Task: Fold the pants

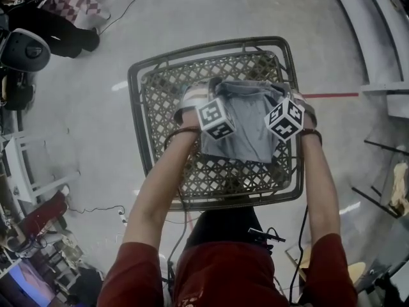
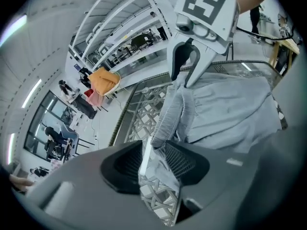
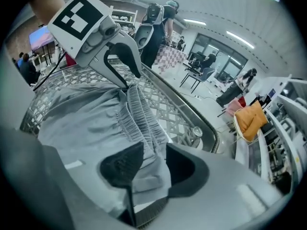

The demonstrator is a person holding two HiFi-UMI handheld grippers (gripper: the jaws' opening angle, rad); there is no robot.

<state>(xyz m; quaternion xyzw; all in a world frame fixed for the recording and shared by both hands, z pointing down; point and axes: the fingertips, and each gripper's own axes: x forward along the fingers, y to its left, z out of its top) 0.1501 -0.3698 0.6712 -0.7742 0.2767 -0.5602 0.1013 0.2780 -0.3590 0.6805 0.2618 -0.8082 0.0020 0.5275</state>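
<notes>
Left hand-held gripper [image 2: 152, 153] and right hand-held gripper [image 3: 153, 163] — jaws spread — pants [image 1: 246, 126] waistband slack between each

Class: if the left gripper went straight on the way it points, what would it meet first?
Probably the grey pants: their gathered waistband lies between the parted jaws of the left gripper, lattice table beneath.

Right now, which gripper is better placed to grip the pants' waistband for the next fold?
Likely the right gripper: its open fingers straddle the gathered waistband, with cloth filling the gap. The left gripper has only a thin cloth edge between its open fingers, with the mesh table showing through.
</notes>
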